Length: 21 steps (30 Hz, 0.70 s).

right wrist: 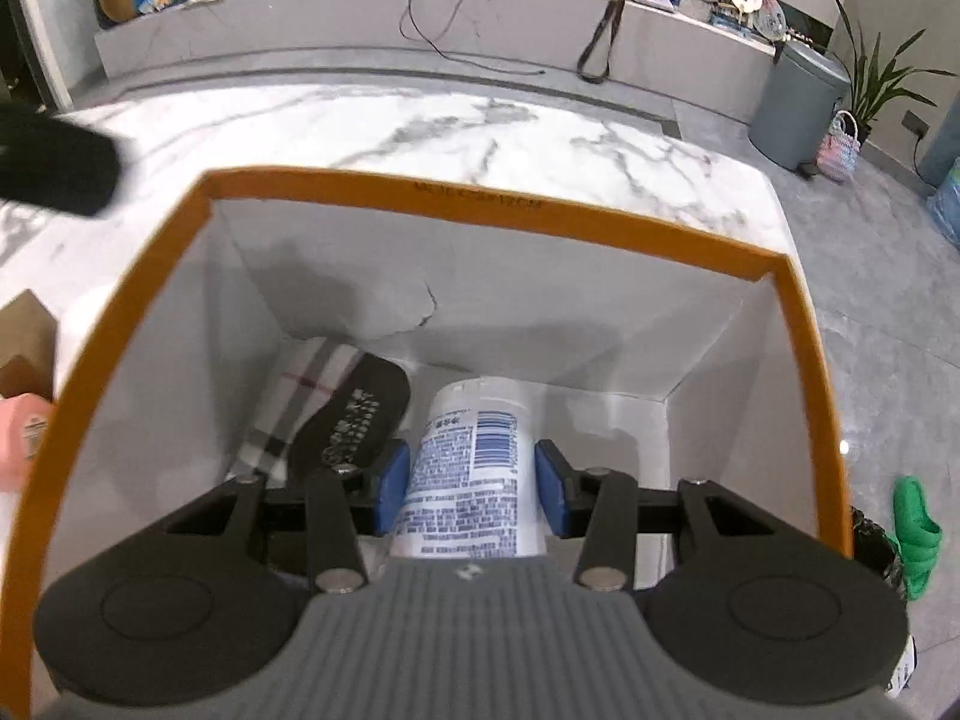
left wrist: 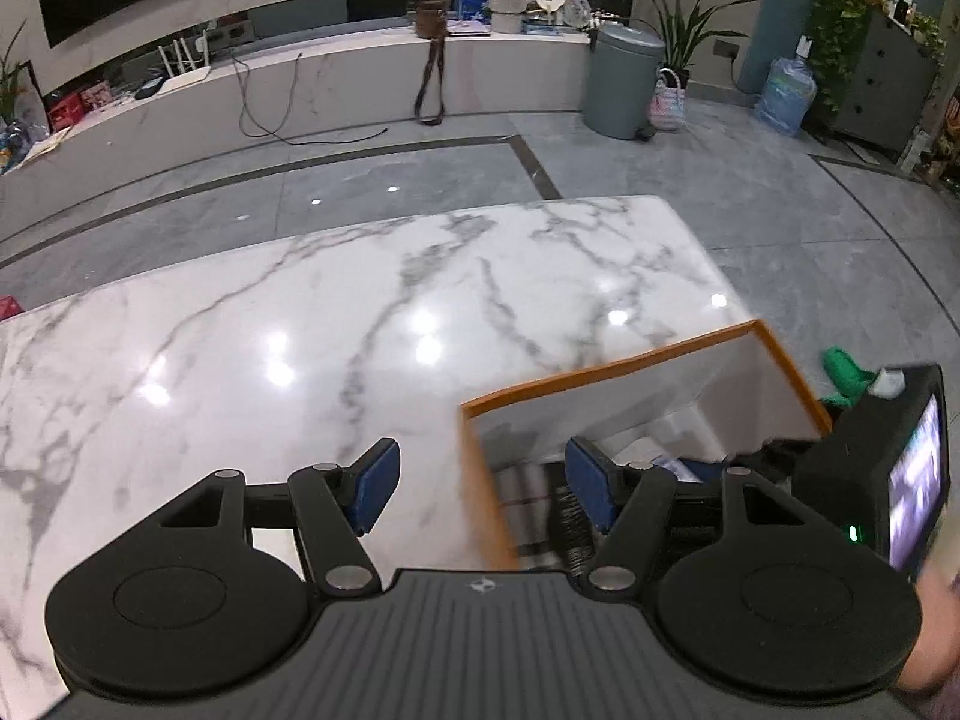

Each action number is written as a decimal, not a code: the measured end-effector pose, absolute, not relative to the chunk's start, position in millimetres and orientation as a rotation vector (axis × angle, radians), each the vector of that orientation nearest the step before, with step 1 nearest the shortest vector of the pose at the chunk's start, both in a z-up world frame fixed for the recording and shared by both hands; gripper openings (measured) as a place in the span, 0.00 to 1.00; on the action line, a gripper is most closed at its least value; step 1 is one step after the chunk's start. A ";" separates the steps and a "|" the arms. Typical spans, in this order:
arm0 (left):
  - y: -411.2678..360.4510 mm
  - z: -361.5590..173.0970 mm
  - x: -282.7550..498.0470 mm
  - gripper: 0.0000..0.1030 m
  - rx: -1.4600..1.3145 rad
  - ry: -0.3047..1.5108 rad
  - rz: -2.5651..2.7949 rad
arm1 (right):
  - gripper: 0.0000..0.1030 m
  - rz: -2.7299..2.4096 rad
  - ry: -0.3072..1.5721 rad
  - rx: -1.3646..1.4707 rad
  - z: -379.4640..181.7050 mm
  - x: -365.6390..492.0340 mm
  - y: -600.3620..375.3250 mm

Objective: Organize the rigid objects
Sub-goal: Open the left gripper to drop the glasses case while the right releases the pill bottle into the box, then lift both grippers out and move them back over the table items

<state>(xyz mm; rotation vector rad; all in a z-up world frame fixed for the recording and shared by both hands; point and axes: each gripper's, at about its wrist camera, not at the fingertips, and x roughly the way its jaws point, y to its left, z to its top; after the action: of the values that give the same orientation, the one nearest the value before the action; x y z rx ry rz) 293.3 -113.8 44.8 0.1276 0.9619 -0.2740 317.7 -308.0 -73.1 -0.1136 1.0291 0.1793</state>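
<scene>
My right gripper [right wrist: 471,489] pinches a white bottle [right wrist: 471,474] inside the orange-rimmed box [right wrist: 480,207], beside a black-soled slipper [right wrist: 354,420] (plaid lining showing). My left gripper [left wrist: 480,489], jaws spread and empty, straddles the box's left rim.

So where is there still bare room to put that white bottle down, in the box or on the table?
Inside the orange-rimmed box, the floor right of the white bottle, toward the right wall, is bare. The left side is crowded by a plaid item and a dark sole-like piece. Beyond the box, the marble table shows a wide bare stretch; a brown carton and pink item sit left of the box.
</scene>
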 end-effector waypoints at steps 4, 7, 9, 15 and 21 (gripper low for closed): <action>-93.3 39.3 289.6 0.72 0.165 0.966 -0.231 | 0.43 0.163 1.051 -0.140 -83.0 324.6 -301.9; -82.5 34.5 287.6 0.72 0.182 0.975 -0.226 | 0.43 0.179 1.068 -0.132 -86.3 325.9 -296.9; -78.1 31.5 287.5 0.72 0.187 0.979 -0.225 | 0.43 0.177 1.065 -0.141 -87.0 325.6 -292.9; -67.6 24.5 282.0 0.72 0.203 0.982 -0.223 | 0.44 0.186 1.064 -0.133 -88.3 330.5 -286.9; -55.5 19.7 275.1 0.72 0.229 0.985 -0.226 | 0.62 0.150 1.042 -0.166 -82.5 330.7 -285.3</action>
<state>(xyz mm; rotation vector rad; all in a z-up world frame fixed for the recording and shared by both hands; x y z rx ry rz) 275.1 -55.5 19.7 0.2292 0.9854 -0.2257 330.7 -285.3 -82.5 -0.1659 1.0424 0.1498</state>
